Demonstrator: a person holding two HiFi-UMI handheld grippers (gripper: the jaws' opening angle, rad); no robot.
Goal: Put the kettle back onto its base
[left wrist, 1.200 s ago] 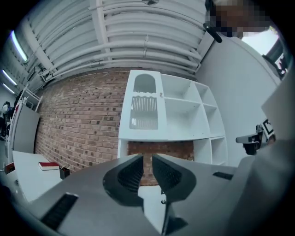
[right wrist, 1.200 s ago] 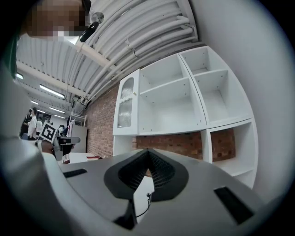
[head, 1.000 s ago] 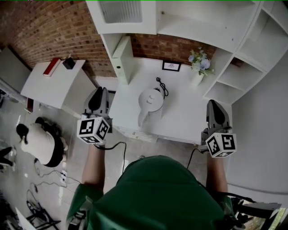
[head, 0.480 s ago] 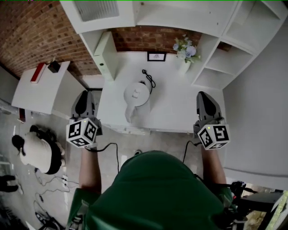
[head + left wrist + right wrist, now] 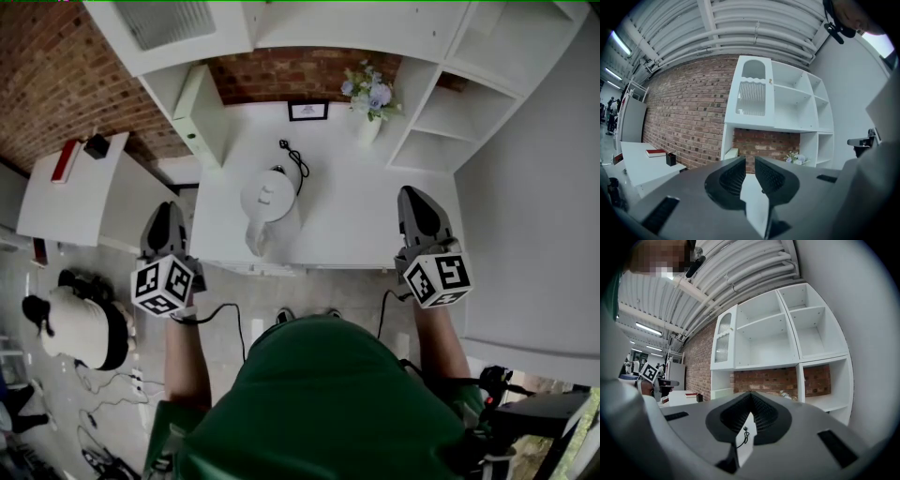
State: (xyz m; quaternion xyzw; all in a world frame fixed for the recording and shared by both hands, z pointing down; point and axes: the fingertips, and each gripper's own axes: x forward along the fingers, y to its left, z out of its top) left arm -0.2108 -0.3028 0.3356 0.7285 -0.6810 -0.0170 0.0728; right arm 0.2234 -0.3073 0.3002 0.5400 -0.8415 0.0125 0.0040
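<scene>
A white kettle (image 5: 267, 200) stands on the white table (image 5: 347, 216), its handle toward the near edge. A black cord (image 5: 292, 157) lies curled just behind it. I cannot make out a separate base. My left gripper (image 5: 167, 210) is shut and empty, off the table's front left corner. My right gripper (image 5: 412, 197) is shut and empty, over the front right corner. In the left gripper view, the left gripper (image 5: 750, 161) points level at the shelf unit. In the right gripper view, the right gripper (image 5: 751, 397) frames the cord (image 5: 745, 433). The kettle is hidden in both gripper views.
A flower vase (image 5: 367, 105) and a small picture frame (image 5: 307, 111) stand at the table's back against the brick wall. White shelves (image 5: 441, 122) rise at the right. A side table (image 5: 70, 192) at the left holds a red book. A person (image 5: 80, 323) crouches on the floor among cables.
Both grippers have sunk a little beside the table's front corners, the left one more. The view has swung, so table and kettle sit higher and further left. Jaws are unchanged.
</scene>
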